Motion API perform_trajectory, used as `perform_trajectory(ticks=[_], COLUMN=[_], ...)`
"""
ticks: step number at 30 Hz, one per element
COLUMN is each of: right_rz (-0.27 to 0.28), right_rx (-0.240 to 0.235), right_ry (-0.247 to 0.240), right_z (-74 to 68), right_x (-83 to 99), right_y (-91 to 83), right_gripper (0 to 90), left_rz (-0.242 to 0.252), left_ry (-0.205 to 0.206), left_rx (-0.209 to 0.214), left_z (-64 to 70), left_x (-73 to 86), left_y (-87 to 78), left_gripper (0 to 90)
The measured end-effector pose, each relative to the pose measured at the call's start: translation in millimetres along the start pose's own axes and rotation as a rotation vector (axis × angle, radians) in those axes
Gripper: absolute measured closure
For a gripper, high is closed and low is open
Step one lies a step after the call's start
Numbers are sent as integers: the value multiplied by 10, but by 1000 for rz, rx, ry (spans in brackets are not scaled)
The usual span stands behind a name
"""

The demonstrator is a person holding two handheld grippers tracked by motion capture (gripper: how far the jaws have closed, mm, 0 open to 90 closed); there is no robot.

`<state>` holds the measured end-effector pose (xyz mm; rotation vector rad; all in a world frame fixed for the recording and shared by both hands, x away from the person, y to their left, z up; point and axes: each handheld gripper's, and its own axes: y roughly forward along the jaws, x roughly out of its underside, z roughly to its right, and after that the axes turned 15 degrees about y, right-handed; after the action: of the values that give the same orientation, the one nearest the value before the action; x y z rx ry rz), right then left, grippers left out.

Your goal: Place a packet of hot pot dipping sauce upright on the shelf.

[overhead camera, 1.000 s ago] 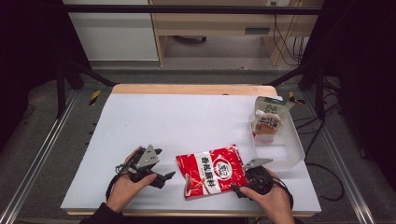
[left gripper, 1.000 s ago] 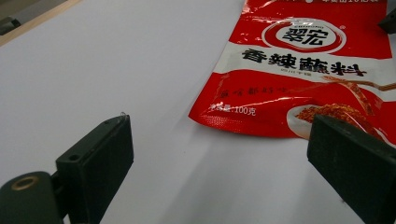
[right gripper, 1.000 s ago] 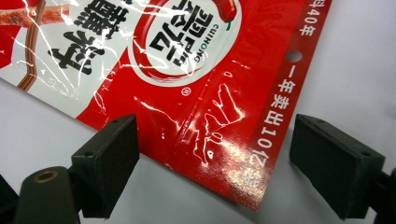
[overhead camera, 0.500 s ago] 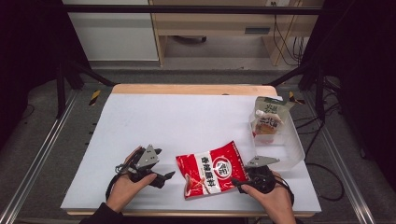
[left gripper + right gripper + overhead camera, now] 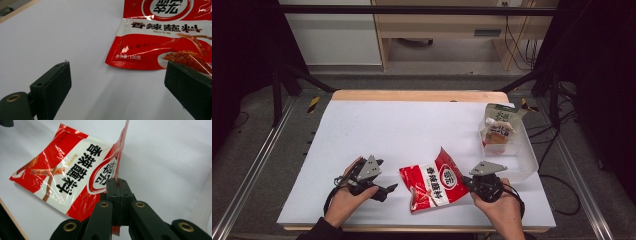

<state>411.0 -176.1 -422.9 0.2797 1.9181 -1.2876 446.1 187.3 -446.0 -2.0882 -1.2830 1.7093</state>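
The white bench (image 5: 412, 130) carried a clear bin (image 5: 524, 162) at its right edge, holding a green-topped carton (image 5: 502, 115) whose print was too small to read. Near the front lay the red packet (image 5: 434, 182), lettered 香辣蘸料 and 净含量:100克, its right edge lifted. The right claw (image 5: 117, 185) was clamped on that edge. The left claw (image 5: 117, 86) stood apart beside the packet's corner.

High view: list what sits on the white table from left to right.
left gripper → red seasoning packet → right gripper, shut on the packet's edge → clear plastic bin holding two cartons.
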Motion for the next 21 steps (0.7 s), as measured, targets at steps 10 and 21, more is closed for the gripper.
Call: perform_trajectory(ticks=[10,21], right_rz=[16,41], right_rx=[1,-109], right_ry=[-127,-254], right_z=[-188,-400], right_x=[-573,-1175], right_y=[49,59], right_gripper=[900,900], left_rz=[-12,27], left_ry=[14,-12], left_rx=[1,-1], left_z=[-38,-192], left_x=[3,-34], left_y=[-74,-182], left_gripper=[72,74])
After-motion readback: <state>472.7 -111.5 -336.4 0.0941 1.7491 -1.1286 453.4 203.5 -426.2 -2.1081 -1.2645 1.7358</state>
